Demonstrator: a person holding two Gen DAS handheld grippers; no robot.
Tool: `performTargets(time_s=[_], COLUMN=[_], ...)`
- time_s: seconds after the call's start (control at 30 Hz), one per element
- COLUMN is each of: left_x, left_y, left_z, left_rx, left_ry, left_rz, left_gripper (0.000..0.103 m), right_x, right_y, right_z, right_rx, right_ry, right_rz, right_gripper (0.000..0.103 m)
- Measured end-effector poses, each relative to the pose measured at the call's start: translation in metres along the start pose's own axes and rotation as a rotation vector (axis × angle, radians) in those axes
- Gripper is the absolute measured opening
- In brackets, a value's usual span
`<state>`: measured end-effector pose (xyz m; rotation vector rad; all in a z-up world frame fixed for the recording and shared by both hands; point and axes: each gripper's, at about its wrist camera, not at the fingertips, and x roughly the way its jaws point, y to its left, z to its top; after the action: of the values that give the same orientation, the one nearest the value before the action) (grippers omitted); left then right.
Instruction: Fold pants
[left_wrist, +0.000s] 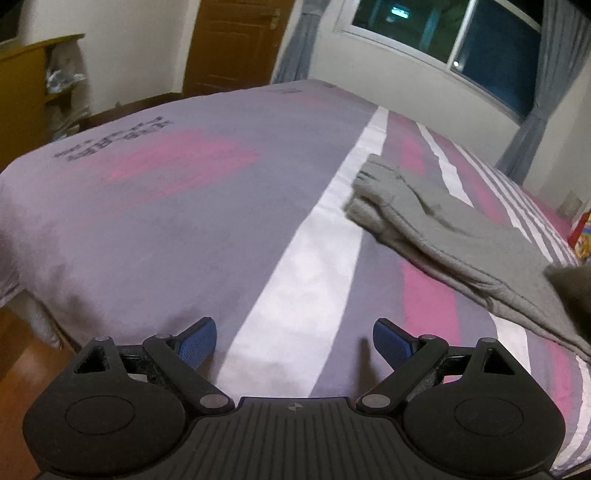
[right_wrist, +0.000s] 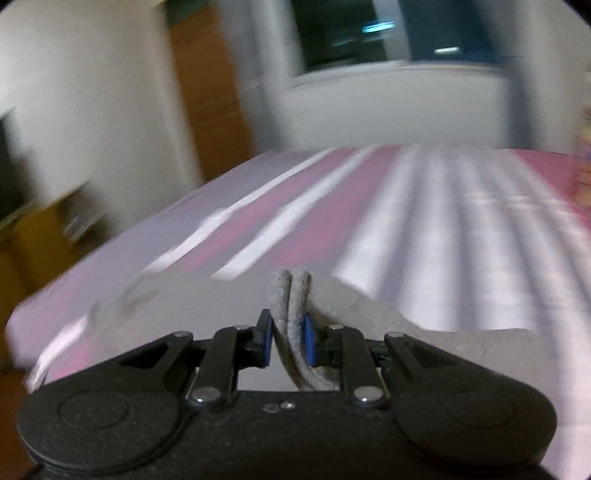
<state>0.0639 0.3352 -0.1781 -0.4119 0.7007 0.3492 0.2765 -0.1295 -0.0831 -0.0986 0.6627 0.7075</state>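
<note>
The grey pants (left_wrist: 454, 236) lie on the right half of the bed, stretched from a bunched end near the white stripe toward the right edge, where a dark blurred shape covers their near part. My left gripper (left_wrist: 293, 341) hovers open over the bedspread, well to the left of the pants, with nothing between its blue pads. In the blurred right wrist view, my right gripper (right_wrist: 288, 338) is shut on a doubled grey edge of the pants (right_wrist: 291, 295), and grey cloth spreads out beneath it.
The bed (left_wrist: 166, 206) has a lilac, pink and white striped cover, its left edge dropping to a wooden floor (left_wrist: 22, 369). A wooden shelf unit (left_wrist: 33, 88) and a brown door (left_wrist: 236, 40) stand behind. A window (left_wrist: 461, 40) with grey curtains lines the far wall. A colourful object (left_wrist: 583, 236) sits at the right edge.
</note>
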Motion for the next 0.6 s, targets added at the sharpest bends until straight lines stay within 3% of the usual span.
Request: performTargets(time_s=[0.13,0.53,0.6], left_x=[0.0,0.006,0.004], left_y=[0.008,-0.013,-0.02], left_z=[-0.007,-0.011,-0.011], left_rx=[-0.016,0.0,0.009], left_ry=[0.01,0.022,0.019], left_rz=[0.002,-0.044,-0.054], left_gripper=[0.091,0.092,0.092], right_x=[0.022,0.028,0.042], right_y=[0.031,0.055,0.056], right_z=[-0.026,-0.029,-0.037], right_rx=[-0.134,-0.215,-0.18], right_ry=[0.096,0.097,0.179], right_rz=[-0.016,-0.008,0.018], right_gripper=[0.016,0.017,0.028])
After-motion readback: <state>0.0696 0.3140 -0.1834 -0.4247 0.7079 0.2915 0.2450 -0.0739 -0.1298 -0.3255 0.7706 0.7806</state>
